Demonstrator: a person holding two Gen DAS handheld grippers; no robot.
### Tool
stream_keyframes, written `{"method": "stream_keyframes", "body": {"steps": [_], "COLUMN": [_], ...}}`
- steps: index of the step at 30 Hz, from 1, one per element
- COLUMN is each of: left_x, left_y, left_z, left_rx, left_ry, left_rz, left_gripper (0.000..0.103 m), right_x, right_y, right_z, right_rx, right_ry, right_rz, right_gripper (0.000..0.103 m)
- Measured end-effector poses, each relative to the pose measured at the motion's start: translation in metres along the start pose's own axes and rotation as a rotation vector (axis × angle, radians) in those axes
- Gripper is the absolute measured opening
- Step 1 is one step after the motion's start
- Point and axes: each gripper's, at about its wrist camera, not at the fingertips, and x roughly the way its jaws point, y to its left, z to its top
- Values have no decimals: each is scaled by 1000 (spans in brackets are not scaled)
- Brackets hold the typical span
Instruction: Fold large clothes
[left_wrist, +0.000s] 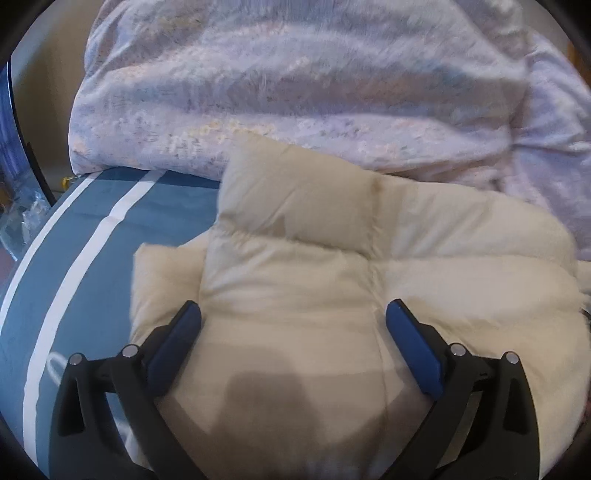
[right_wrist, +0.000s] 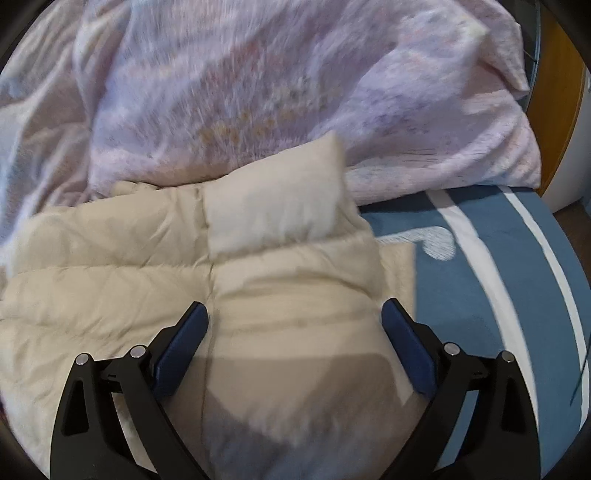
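Note:
A cream quilted puffer jacket (left_wrist: 332, 266) lies on the bed, folded into a thick bundle with its collar (left_wrist: 299, 195) standing up at the far end. My left gripper (left_wrist: 293, 314) is open just above the jacket's near left part, holding nothing. The same jacket (right_wrist: 184, 258) shows in the right wrist view, with the collar (right_wrist: 273, 206) at the far end. My right gripper (right_wrist: 295, 314) is open just above the jacket's near right part, holding nothing. The right view is blurred.
The jacket rests on a blue bed cover with white stripes (left_wrist: 92, 240), which also shows in the right wrist view (right_wrist: 480, 277). A rumpled pink floral duvet (left_wrist: 295, 92) is piled behind the jacket and shows in the right wrist view too (right_wrist: 258, 92). An orange wooden panel (right_wrist: 557, 92) stands at far right.

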Motion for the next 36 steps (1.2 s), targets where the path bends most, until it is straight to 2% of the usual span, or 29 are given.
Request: {"method": "stream_keyframes", "body": {"steps": [4,8,14,18,21,22,24,25,27,30,32,34,36], "left_x": [-38,-66,-67,-63,-56,-54,-47,-47,-46,-45,-45,-44,-47], "left_y": [22,59,94,98,96,95,94,93,89,83,81,80,82], "left_z": [-11,-23,-42,-50,-58,-59,-63,-64,-66,-69,-69,-69,-69], "left_rx": [-38,-140,-229,-256,-278,-289,-323,-326,-334,-360,-374,-400,-415], "left_ry": [-35,-40,41,79,111,122,148,134,142,142,140,141,138], "left_rz": [-56,-101,-132,-200,-234,-245,-287,-282,-319,-341,-339,-353,-379], "left_gripper": [100,100,99,97,87,84,78,77,68,63,61,51,29], "right_x": [-33,-36,-26,-27,-28,-26,-28,-27,-27,-27,-27,-29,-37], "right_y": [-31,-55,-75,-72,-64,-62,-57,-54,-50,-53,-60,-62,-61], "right_z": [-7,-21,-53,-60,-61,-63,-65,-67,-70,-73,-77,-78,-80], "right_rx": [88,154,254,241,217,213,202,196,188,234,305,351,366], "right_ry": [-21,35,112,104,117,127,131,135,129,137,134,131,122], "right_rz": [67,122,245,292,327,356,384,399,404,462,522,562,582], "right_gripper": [100,100,100,99,87,79,75,70,67,50,34,27,23]}}
